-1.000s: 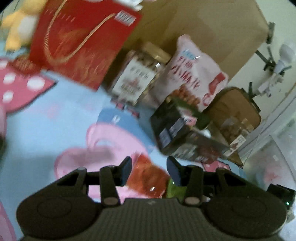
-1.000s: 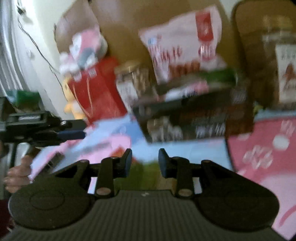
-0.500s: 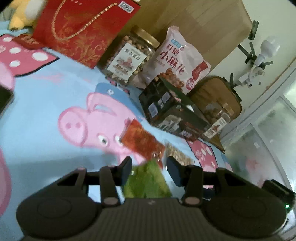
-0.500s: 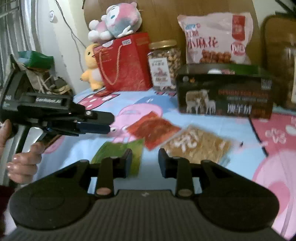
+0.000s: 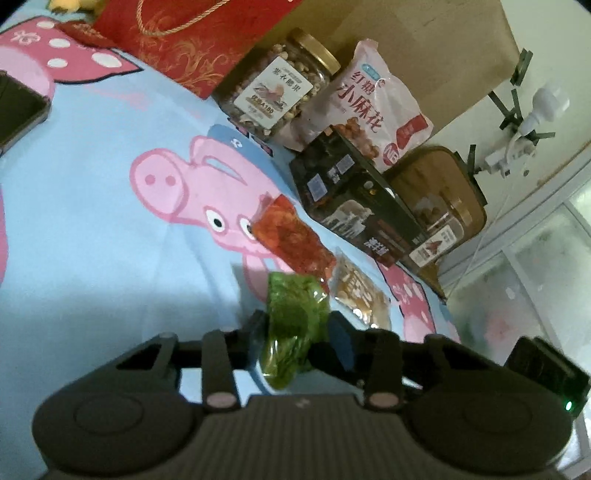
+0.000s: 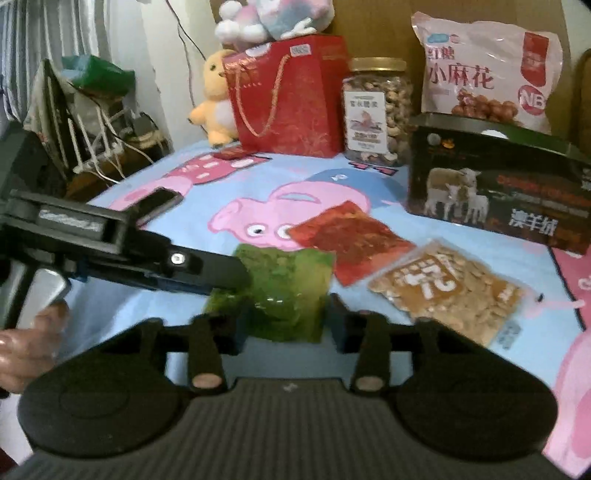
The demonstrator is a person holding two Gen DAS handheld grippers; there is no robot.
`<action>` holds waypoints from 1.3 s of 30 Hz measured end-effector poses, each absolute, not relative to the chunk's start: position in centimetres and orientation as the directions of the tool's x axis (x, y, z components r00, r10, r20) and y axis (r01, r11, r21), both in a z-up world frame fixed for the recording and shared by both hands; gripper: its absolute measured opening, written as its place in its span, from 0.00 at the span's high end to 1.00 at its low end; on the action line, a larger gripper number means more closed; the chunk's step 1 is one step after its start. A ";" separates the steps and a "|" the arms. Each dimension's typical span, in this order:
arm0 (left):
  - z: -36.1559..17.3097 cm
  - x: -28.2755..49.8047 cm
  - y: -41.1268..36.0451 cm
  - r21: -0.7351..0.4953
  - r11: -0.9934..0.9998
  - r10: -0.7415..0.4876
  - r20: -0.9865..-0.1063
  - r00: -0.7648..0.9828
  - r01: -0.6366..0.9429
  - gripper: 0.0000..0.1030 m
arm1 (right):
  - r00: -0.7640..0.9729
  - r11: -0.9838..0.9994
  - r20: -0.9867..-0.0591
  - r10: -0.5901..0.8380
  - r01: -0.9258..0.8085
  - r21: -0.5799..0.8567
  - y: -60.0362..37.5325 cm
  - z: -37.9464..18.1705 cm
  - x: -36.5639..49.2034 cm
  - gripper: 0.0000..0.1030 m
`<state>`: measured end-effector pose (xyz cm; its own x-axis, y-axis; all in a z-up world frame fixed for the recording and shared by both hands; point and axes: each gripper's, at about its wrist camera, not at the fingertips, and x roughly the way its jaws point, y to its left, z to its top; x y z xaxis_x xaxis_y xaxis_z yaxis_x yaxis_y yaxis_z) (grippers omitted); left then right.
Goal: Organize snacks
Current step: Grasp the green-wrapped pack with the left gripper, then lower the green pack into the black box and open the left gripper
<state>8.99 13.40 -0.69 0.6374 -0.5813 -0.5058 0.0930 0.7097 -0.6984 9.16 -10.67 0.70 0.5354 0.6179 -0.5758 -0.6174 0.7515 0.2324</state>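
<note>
Three flat snack packets lie on the cartoon-pig bedsheet: a green one [image 5: 291,325] [image 6: 284,291], a red one [image 5: 291,240] [image 6: 351,243] and a tan one [image 5: 360,295] [image 6: 450,288]. My left gripper [image 5: 297,330] is open, its fingers on either side of the green packet's near end; it also shows in the right wrist view [image 6: 207,273], its tip on the packet's left edge. My right gripper [image 6: 286,321] is open, with the green packet's near edge between its fingers.
Along the back stand a red gift bag [image 6: 291,96], a nut jar [image 6: 376,110], a pink snack bag [image 6: 487,81] and a dark box [image 6: 498,184]. A phone [image 6: 159,203] lies at the left. Plush toys [image 6: 273,14] sit behind the gift bag.
Both grippers have moved down and forward onto the green packet, which now sits between each pair of fingers. The packets have not moved.
</note>
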 end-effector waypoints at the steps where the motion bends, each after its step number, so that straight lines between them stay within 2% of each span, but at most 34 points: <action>1: -0.5 8.8 13.3 -0.694 0.714 -0.576 -0.508 0.641 0.092 0.70 | 0.535 0.751 -0.573 0.620 -0.617 0.236 -10.6 0.7 8.8 0.73; 6: 1.7 8.7 12.2 -0.667 0.731 -0.571 -0.480 0.666 0.146 0.71 | 0.565 0.761 -0.546 0.618 -0.604 0.236 -10.8 1.2 8.0 0.77; 10: 4.8 10.5 11.0 -0.643 0.736 -0.586 -0.448 0.675 0.213 0.71 | 0.636 0.784 -0.482 0.603 -0.585 0.210 -11.6 3.3 8.0 0.78; 14: 8.0 14.5 8.8 -0.609 0.742 -0.602 -0.420 0.679 0.281 0.71 | 0.712 0.815 -0.409 0.571 -0.552 0.177 -13.1 5.7 9.8 0.78; 18: 9.2 19.9 6.5 -0.601 0.747 -0.600 -0.425 0.678 0.285 0.71 | 0.773 0.851 -0.362 0.522 -0.502 0.155 -14.7 7.7 13.5 0.78; 23: 8.1 25.0 4.0 -0.593 0.760 -0.588 -0.453 0.671 0.266 0.71 | 0.811 0.884 -0.354 0.465 -0.449 0.132 -16.3 8.3 18.0 0.78; 28: 6.9 27.7 2.7 -0.551 0.800 -0.544 -0.499 0.674 0.238 0.70 | 0.807 0.899 -0.398 0.435 -0.411 0.150 -17.4 6.9 21.8 0.78; 33: 6.4 28.6 2.4 -0.518 0.830 -0.496 -0.517 0.698 0.207 0.63 | 0.818 0.917 -0.416 0.397 -0.376 0.136 -17.6 5.9 23.4 0.69; 35: 6.6 28.5 2.9 -0.536 0.818 -0.513 -0.514 0.687 0.208 0.62 | 0.826 0.921 -0.409 0.389 -0.365 0.138 -17.7 5.8 23.5 0.57; 36: 6.9 28.1 3.5 -0.547 0.810 -0.522 -0.504 0.688 0.214 0.62 | 0.831 0.923 -0.402 0.384 -0.358 0.142 -17.8 5.8 23.4 0.54; 39: 8.0 25.6 6.2 -0.563 0.793 -0.532 -0.450 0.717 0.234 0.62 | 0.843 0.913 -0.353 0.405 -0.349 0.213 -19.4 6.6 22.0 0.54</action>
